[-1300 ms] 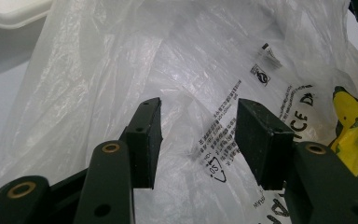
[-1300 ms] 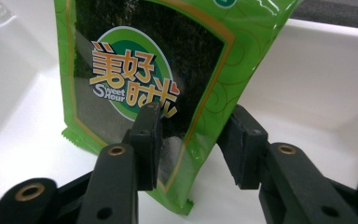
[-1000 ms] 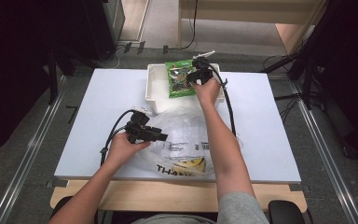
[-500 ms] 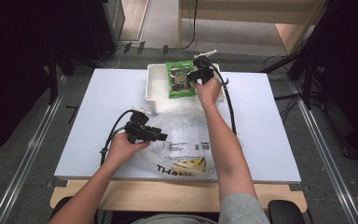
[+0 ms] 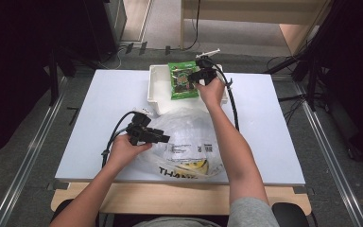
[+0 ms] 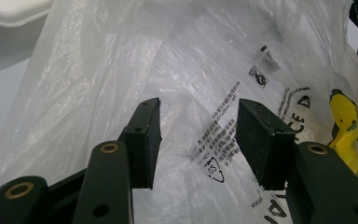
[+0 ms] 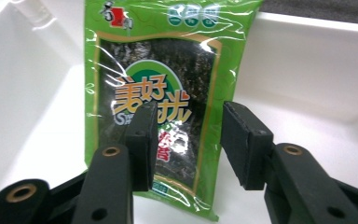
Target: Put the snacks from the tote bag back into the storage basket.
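Green foil marks the snack packet (image 7: 154, 107), which leans inside the white bin (image 5: 158, 87) at the table's (image 5: 99, 118) far edge. Your right gripper (image 7: 186, 140) sits just in front of it; its jaws have just been opening and stand apart, pressing nothing. Your left gripper (image 6: 198, 140) hovers with jaws spread over the crinkled plastic bag (image 6: 177, 70), near you, gripping nothing.

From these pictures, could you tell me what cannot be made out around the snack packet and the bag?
- Packet: bottom edge hidden behind the right gripper, right gripper view.
- Bag: contents veiled by crumpled plastic, left gripper view; its print is cut off by the table edge, high view.
- Tray: the far part of its floor is covered by the packet, high view.
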Motion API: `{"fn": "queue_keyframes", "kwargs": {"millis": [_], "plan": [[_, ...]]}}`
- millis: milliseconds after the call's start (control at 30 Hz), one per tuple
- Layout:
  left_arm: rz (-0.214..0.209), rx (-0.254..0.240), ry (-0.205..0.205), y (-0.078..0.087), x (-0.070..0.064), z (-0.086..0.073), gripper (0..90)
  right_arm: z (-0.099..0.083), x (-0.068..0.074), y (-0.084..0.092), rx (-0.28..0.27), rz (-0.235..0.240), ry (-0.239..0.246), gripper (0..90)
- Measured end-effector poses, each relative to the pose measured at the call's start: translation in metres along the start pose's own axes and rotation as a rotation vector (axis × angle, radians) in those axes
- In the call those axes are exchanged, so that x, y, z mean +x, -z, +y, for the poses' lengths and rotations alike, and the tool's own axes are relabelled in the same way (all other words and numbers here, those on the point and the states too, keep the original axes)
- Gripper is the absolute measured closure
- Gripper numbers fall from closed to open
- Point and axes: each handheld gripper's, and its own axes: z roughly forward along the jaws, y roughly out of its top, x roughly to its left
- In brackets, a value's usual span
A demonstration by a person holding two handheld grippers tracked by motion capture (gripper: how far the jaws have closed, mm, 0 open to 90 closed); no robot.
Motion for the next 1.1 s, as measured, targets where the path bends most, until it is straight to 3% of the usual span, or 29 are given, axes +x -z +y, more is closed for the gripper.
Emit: {"fn": "queue_keyframes", "kwargs": {"millis": [267,500,767,1100], "plan": [[0.005,0.001,0.001,0.000,0.000,0.000,50.9,0.001,0.002,0.011,-0.007,-0.001,0.021,53.3],[0.005,0.001,-0.001,0.001,0.000,0.000,50.3,-0.002,0.007,0.020,-0.006,0.037,0.058,52.1],[0.002,0.003,0.000,0.000,0.000,0.000,50.0,-0.012,0.010,0.028,0.002,0.081,0.068,50.6],[0.005,0.010,0.001,-0.002,0.000,0.001,49.6,-0.025,0.021,0.046,-0.008,0.103,0.150,50.6]]}}
